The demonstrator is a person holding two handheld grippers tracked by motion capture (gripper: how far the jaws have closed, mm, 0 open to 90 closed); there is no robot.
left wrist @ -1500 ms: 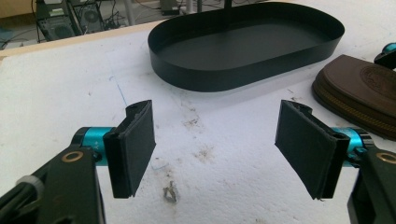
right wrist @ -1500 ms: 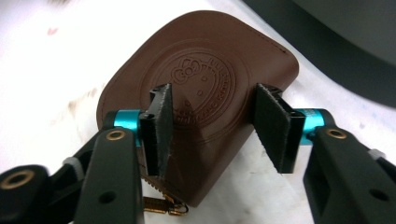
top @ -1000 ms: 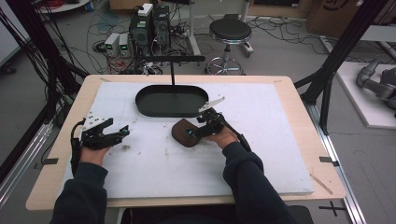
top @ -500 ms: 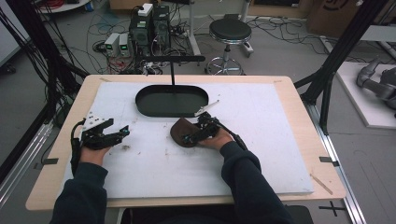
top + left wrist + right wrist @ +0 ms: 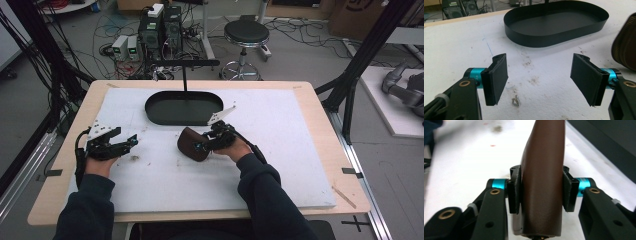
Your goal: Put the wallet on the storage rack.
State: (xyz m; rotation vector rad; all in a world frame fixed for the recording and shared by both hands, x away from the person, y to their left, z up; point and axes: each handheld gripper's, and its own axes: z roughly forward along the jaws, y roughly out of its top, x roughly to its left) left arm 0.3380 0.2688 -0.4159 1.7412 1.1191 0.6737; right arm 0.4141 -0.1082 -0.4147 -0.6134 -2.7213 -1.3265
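- White padded table top [image 5: 280,165], wooden rim; black oval tray [image 5: 183,107] toward its far edge.
- Right gripper [image 5: 202,146]: jaws have just been closing, pads now clamped on both sides of a brown leather case [image 5: 542,185], mid-table, just before the tray.
- Left gripper [image 5: 541,80]: jaws apart, nothing between, resting at the left.

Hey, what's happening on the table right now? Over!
Right gripper fingers just closed on the brown pouch. Left gripper open, idle. Black tray just behind, path unblocked.
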